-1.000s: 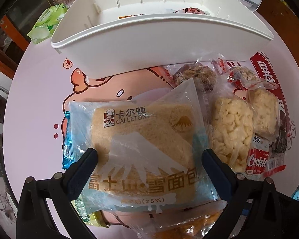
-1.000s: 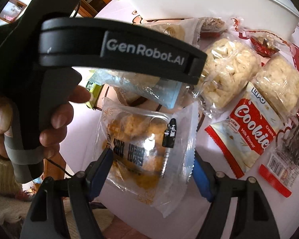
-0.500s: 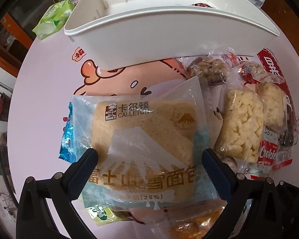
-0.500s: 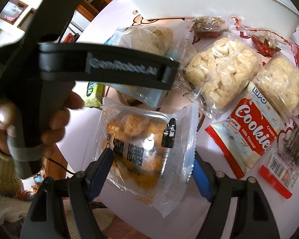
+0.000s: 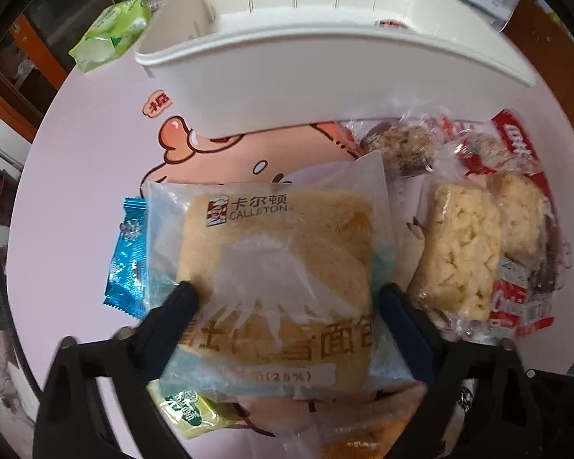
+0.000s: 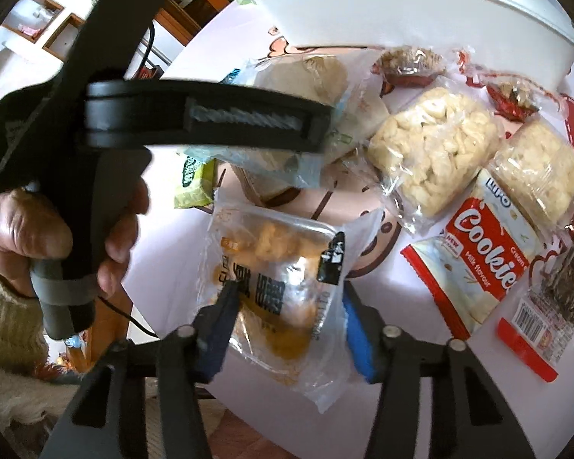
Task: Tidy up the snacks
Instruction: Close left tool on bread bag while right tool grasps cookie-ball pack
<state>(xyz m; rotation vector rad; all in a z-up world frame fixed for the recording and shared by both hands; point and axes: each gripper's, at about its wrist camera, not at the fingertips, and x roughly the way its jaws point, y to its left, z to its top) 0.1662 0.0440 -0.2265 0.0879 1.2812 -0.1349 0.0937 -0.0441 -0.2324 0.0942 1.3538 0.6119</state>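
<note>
Nearest in the right wrist view, the right gripper has its two fingers closed in on a clear bag of golden fried snacks, one finger on each long side. The film is dented on the left, so this looks like a pinch to lift the bag off the near edge of the pink table.

Just beyond and to the left, the left gripper squeezes a bread packet across its near half. Gripping it by the sides probably keeps the soft loaf flat and the label up. A blue wrapper and a green packet peek out from under it.

To the right lie two puffed rice cakes, a red and white cookie pack and small nut clusters, loose and touching.

Farthest stands the white bin, its open top facing up, likely where the snacks are meant to go. Both held packets are well short of it.
</note>
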